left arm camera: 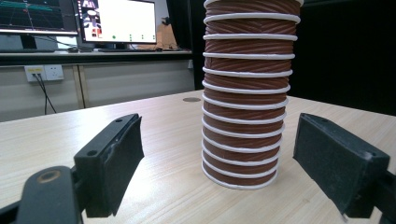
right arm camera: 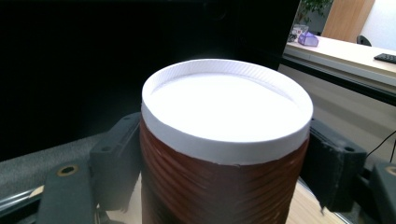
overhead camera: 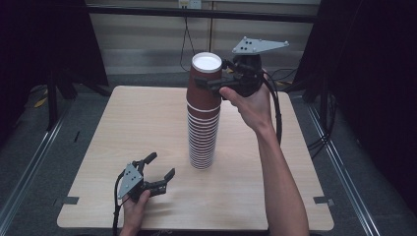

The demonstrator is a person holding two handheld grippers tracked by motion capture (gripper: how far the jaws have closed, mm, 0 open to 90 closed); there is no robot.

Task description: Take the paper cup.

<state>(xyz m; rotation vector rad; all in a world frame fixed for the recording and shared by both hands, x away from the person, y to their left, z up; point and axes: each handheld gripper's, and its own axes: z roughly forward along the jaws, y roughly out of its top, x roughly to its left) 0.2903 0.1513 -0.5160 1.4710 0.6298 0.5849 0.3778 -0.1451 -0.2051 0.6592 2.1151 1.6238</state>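
Between right tool [overhead camera: 216, 78] jaws, top cup [overhead camera: 205, 81]

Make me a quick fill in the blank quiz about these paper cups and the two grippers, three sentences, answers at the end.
1. The brown paper cups stand in one tall ____ on the wooden table.
2. The right gripper has its jaws on either side of the ____ cup.
3. The left gripper, low near the table, has its jaws ____.

Missing words: stack; top; open
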